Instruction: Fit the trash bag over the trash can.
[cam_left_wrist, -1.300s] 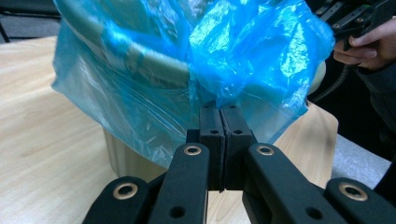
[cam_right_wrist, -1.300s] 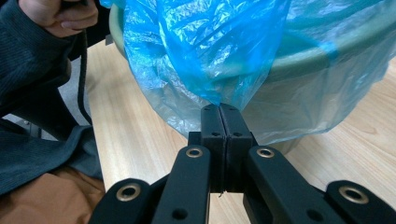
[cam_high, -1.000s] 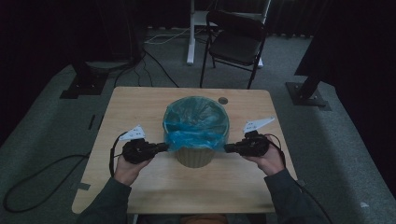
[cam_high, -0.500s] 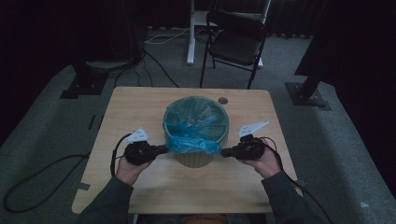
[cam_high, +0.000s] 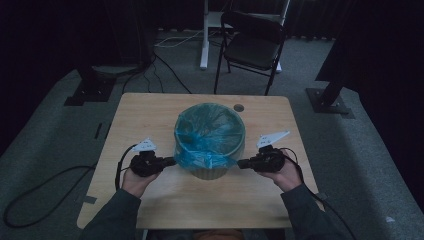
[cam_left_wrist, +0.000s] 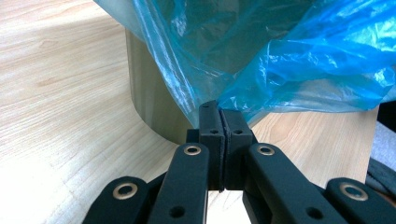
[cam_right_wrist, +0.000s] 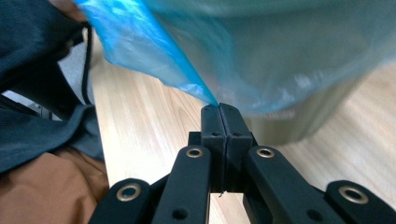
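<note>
A pale green round bin (cam_high: 212, 172) stands mid-table, lined with a blue plastic bag (cam_high: 210, 132) whose edge drapes over the rim. My left gripper (cam_high: 172, 161) sits at the bin's left side, shut on the bag's hanging edge (cam_left_wrist: 233, 100); the bin wall (cam_left_wrist: 149, 93) rises just behind its jaws. My right gripper (cam_high: 240, 163) is at the bin's right side, jaws pressed together on a stretched corner of the bag (cam_right_wrist: 187, 84), with the bin (cam_right_wrist: 308, 116) beyond. Both grippers (cam_left_wrist: 219, 112) (cam_right_wrist: 219, 108) point inward at the bin.
The wooden table (cam_high: 150, 115) has a small round cable hole (cam_high: 239, 107) behind the bin. A black folding chair (cam_high: 252, 47) stands beyond the far edge. A cable (cam_high: 50, 180) trails on the floor at left. My sleeve and lap (cam_right_wrist: 42, 140) show beside the table's front edge.
Both hands have shifted slightly toward the table's front, keeping hold of the bag's edge; the bag's front rim looks pulled lower over the bin.
</note>
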